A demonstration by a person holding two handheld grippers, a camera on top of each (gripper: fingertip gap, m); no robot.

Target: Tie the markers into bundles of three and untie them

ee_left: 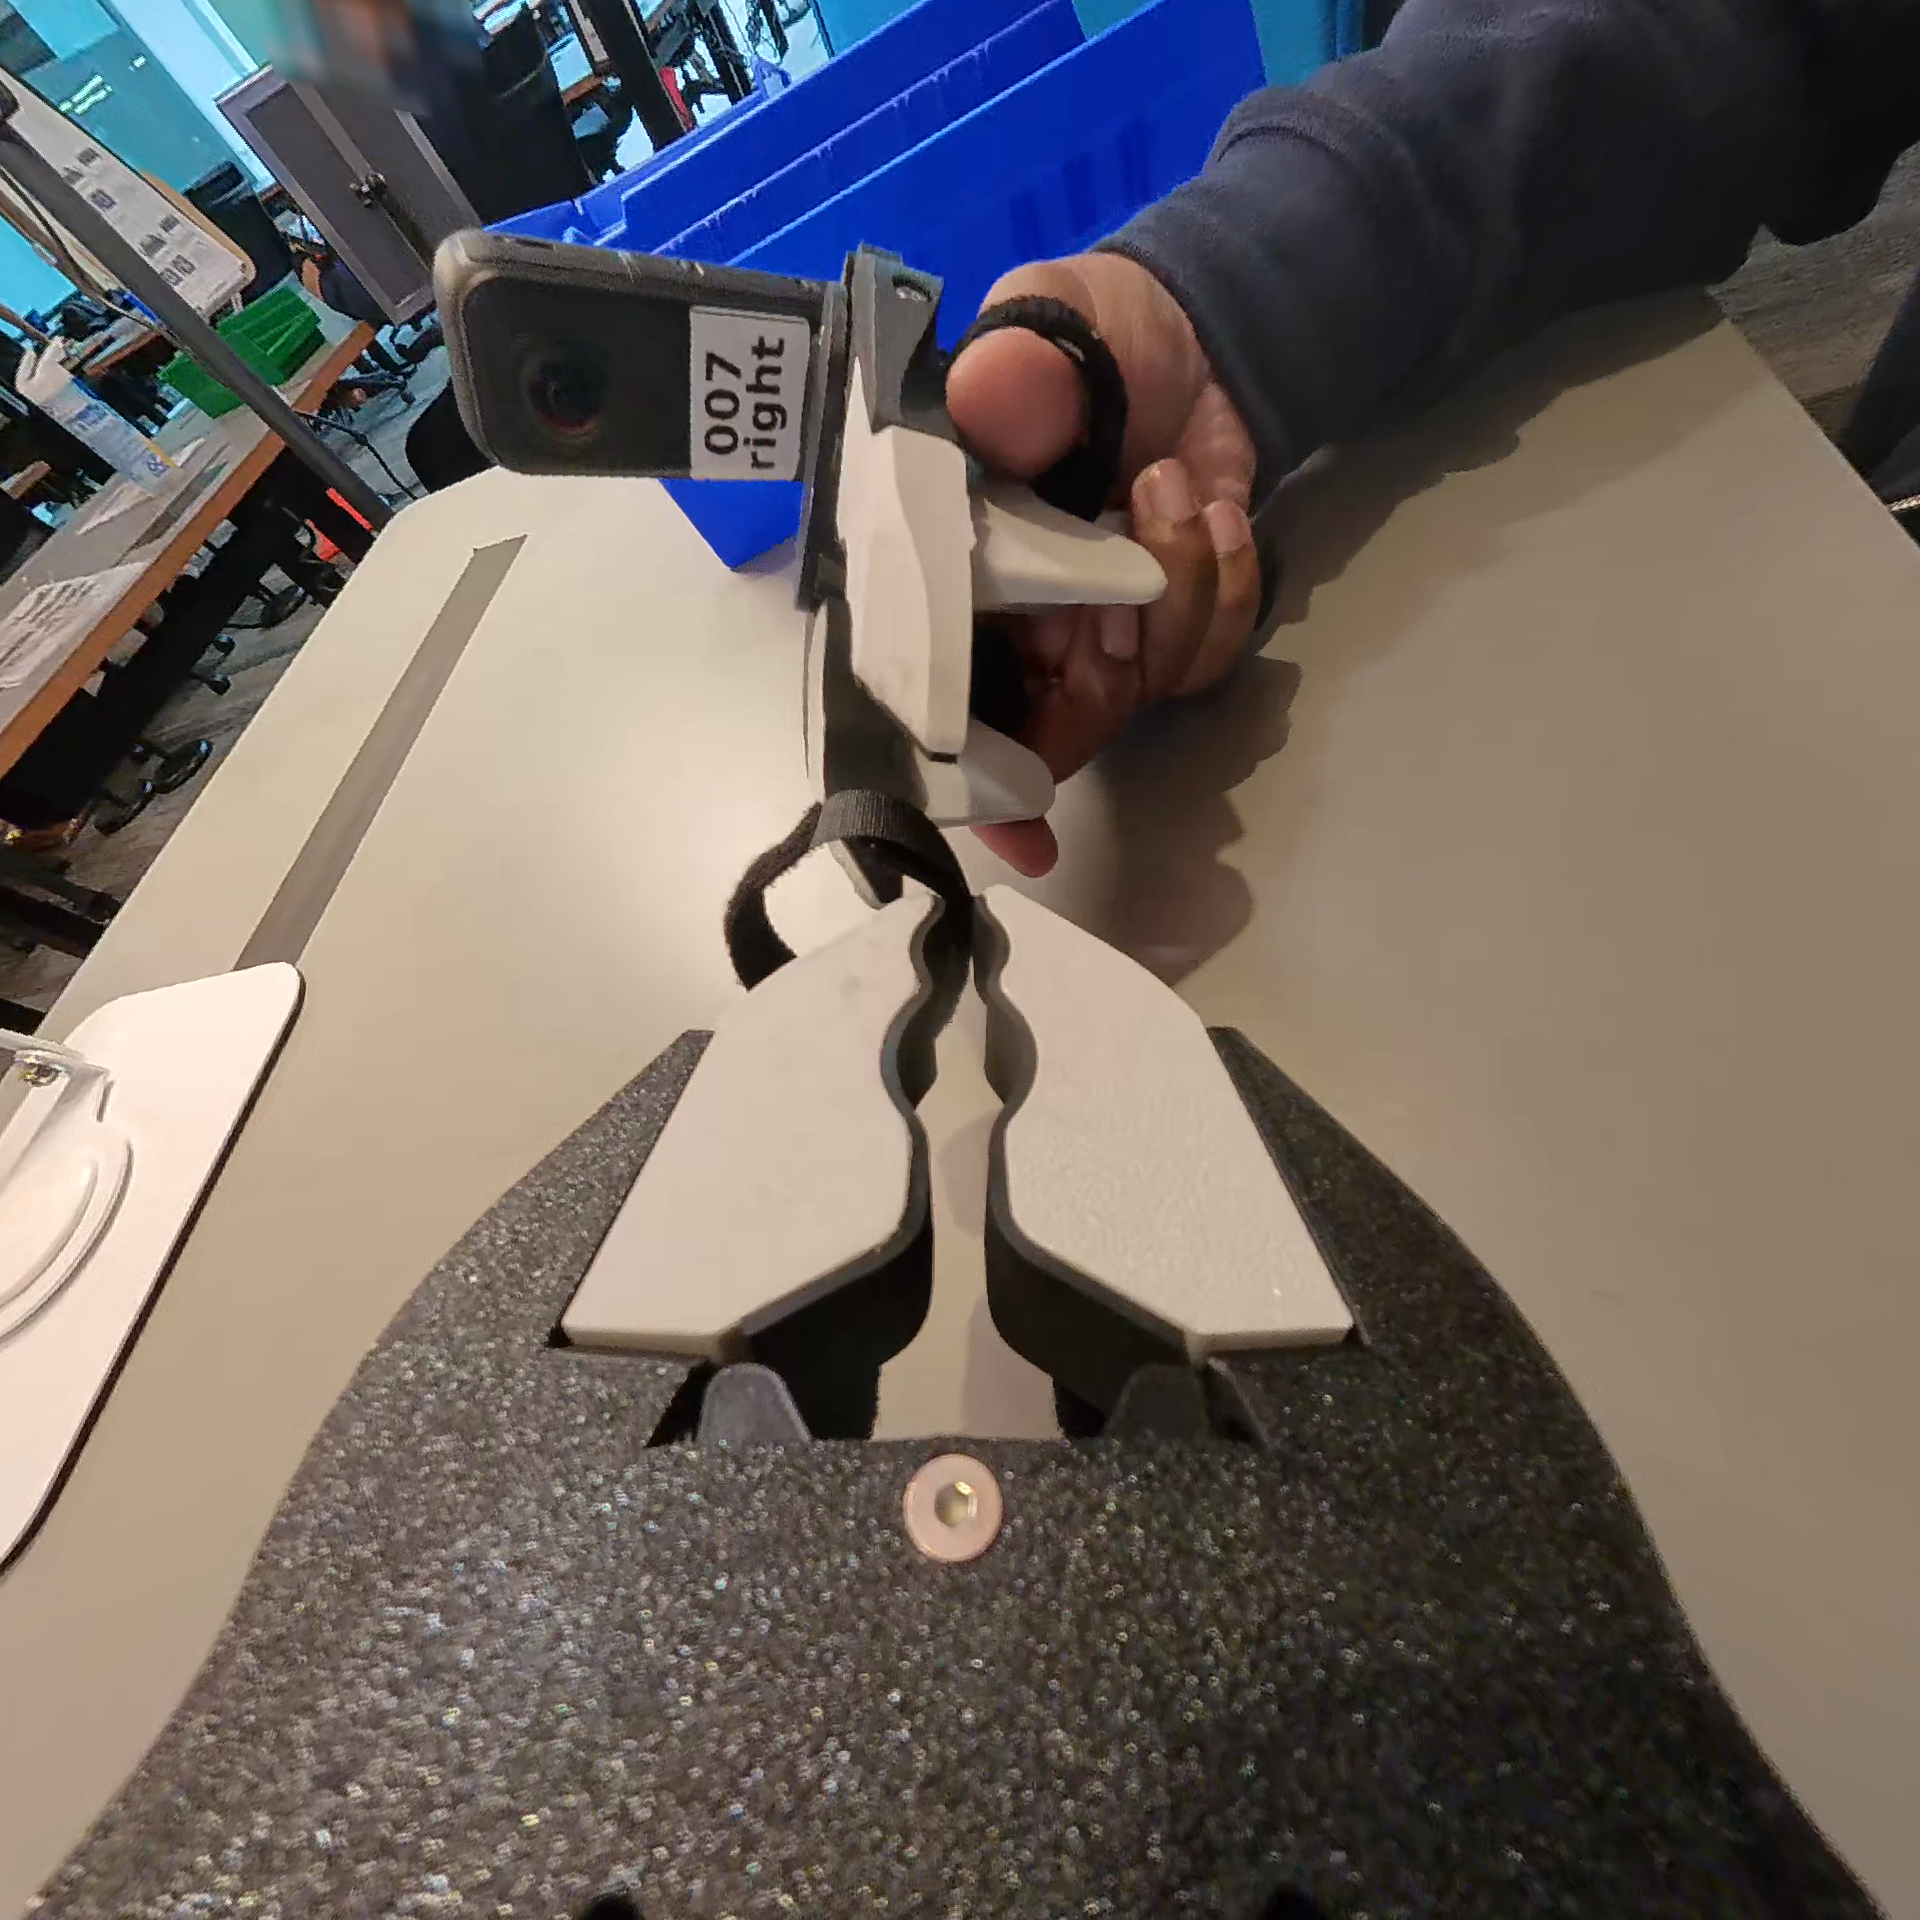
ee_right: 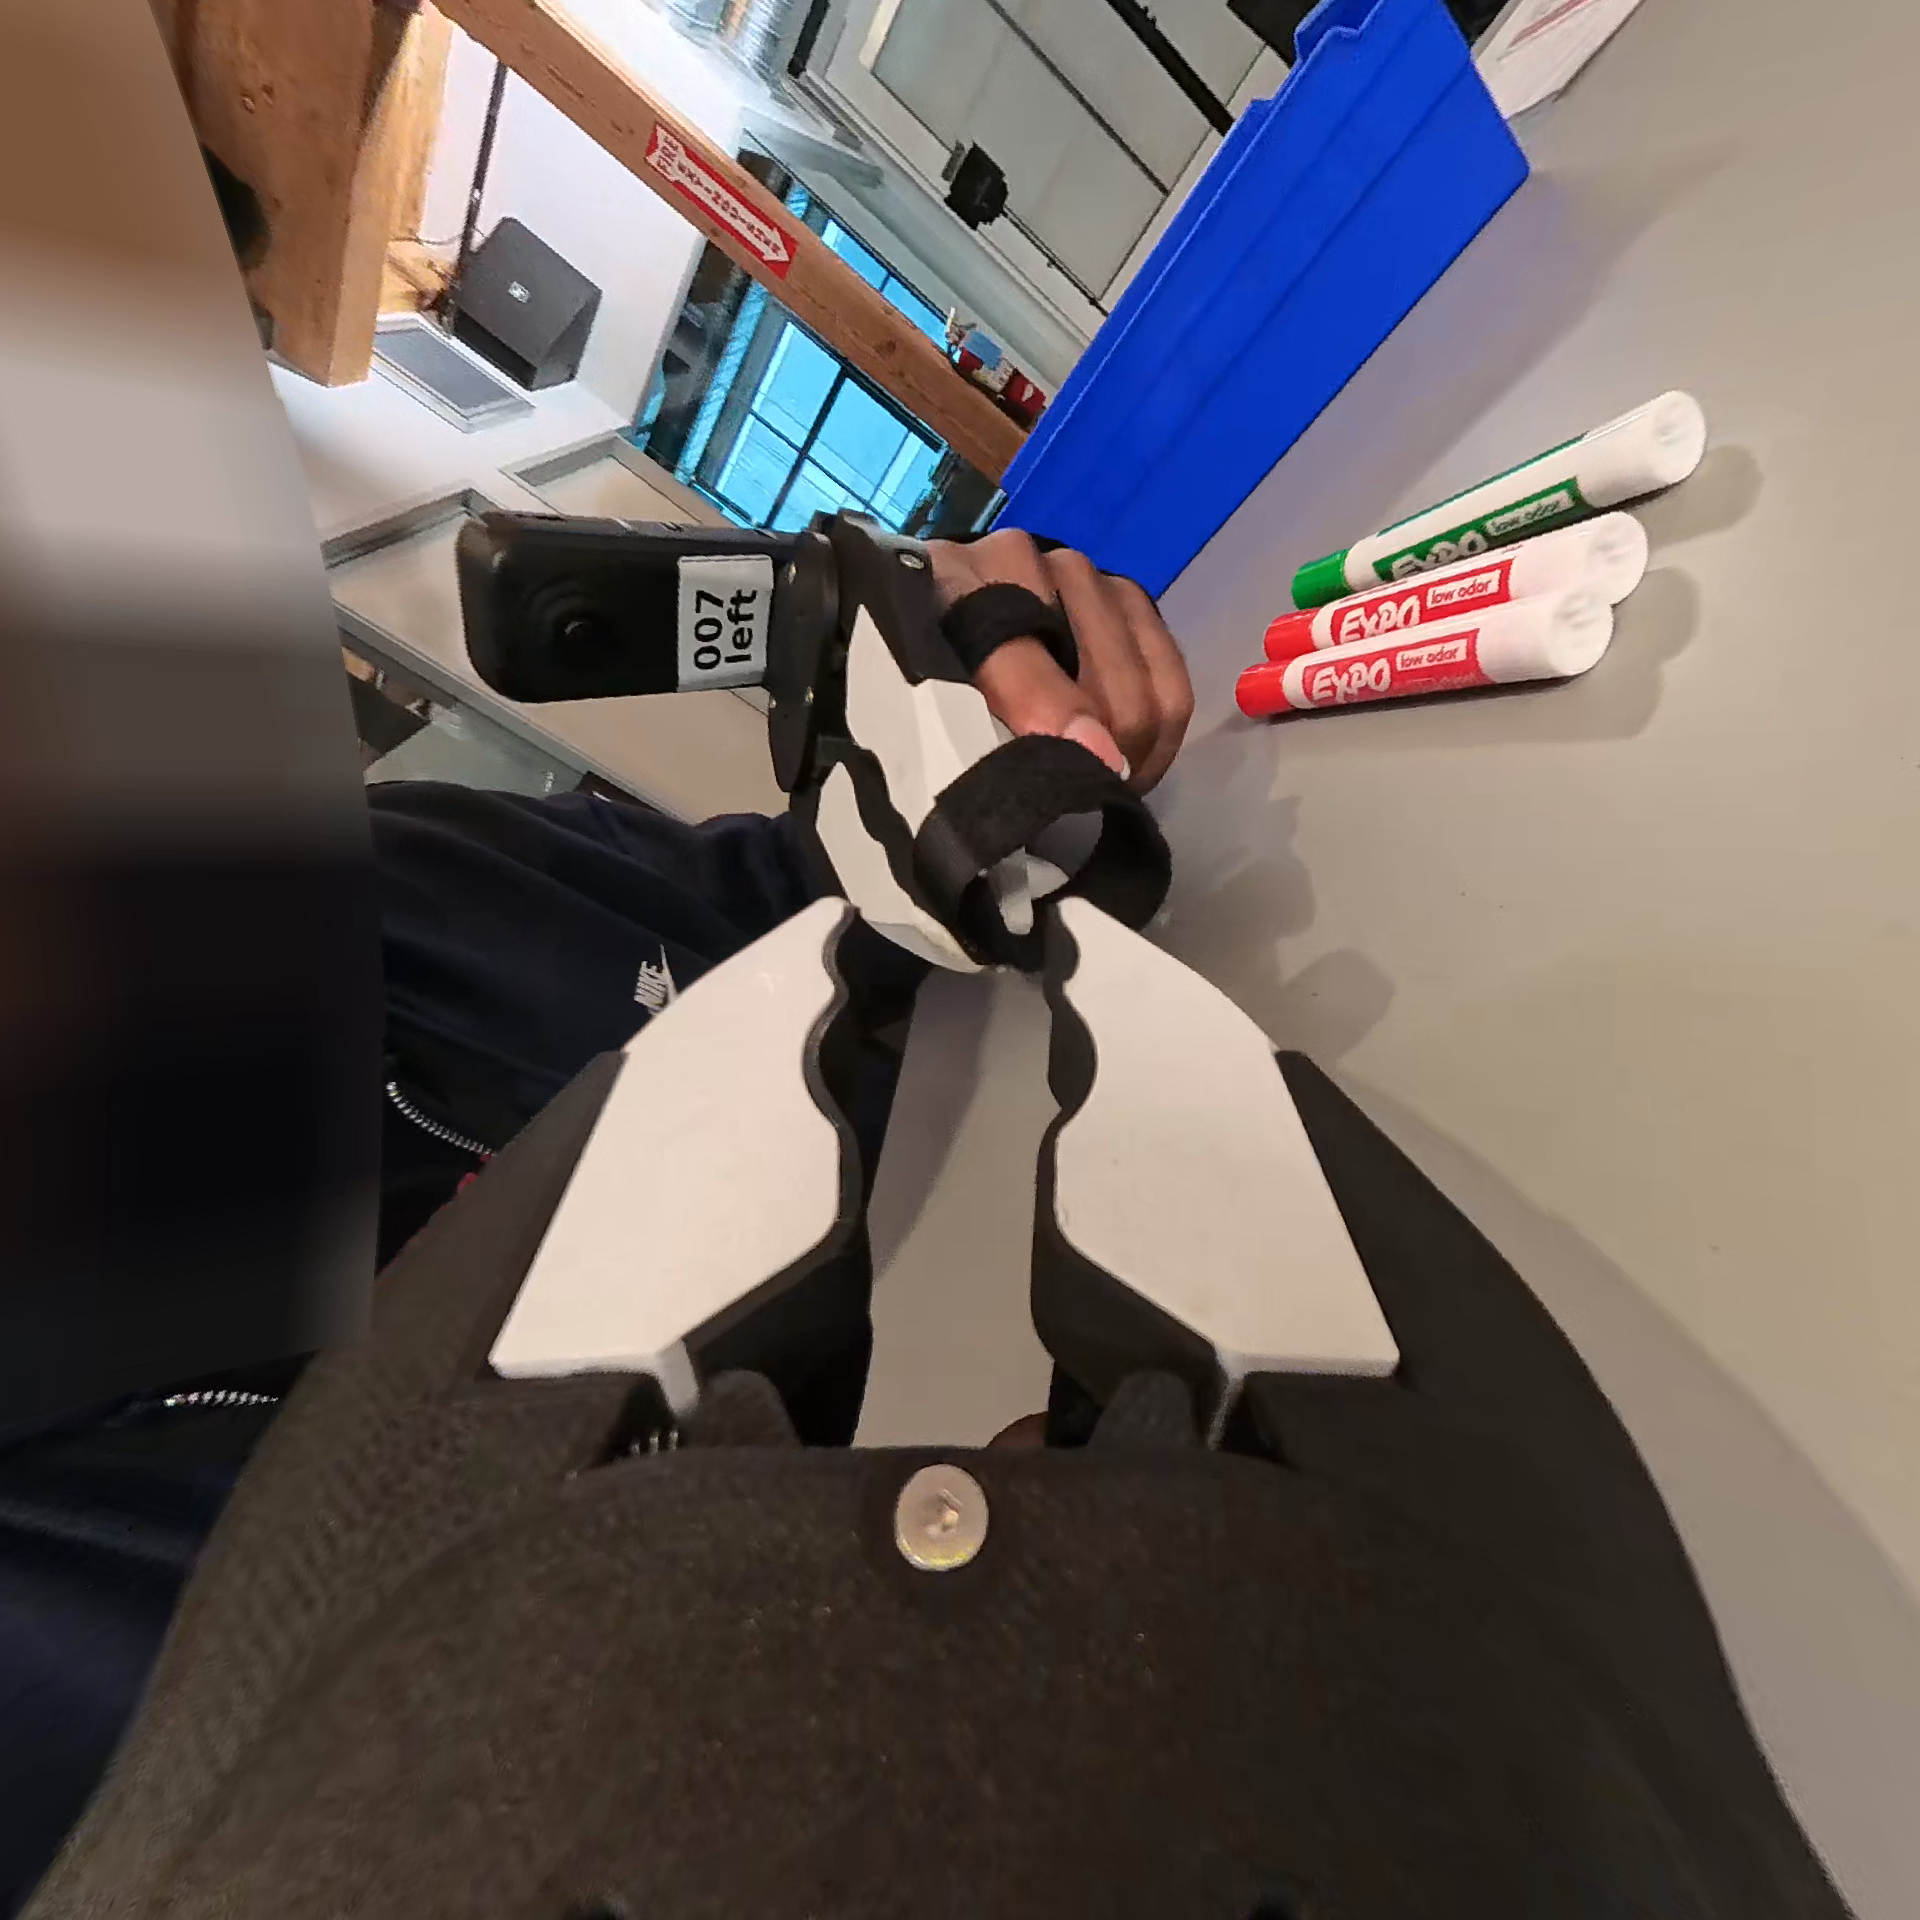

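Observation:
Three markers lie side by side and loose on the grey table in the right wrist view: a green one [ee_right: 1496, 509] and two red ones [ee_right: 1455, 594] [ee_right: 1423, 667]. They do not show in the left wrist view. My left gripper [ee_left: 956, 914] is shut on a black hook-and-loop strap [ee_left: 764, 899] that curls into a loop [ee_right: 1039, 831]. My right gripper [ee_right: 951, 920] faces it tip to tip with its jaws apart. One fingertip [ee_left: 878, 868] of the right gripper pokes into the strap loop. Both grippers hover just above the table, left of the markers.
A blue plastic bin [ee_right: 1268, 312] stands on the table behind the markers and also shows in the left wrist view [ee_left: 935, 156]. A white board with a clear plastic piece [ee_left: 156, 1143] lies at the table's left edge. A dark slot [ee_left: 384, 748] runs along the tabletop. A person's hand [ee_left: 1143, 468] holds the right gripper. The grippers are tip to tip, or close to it.

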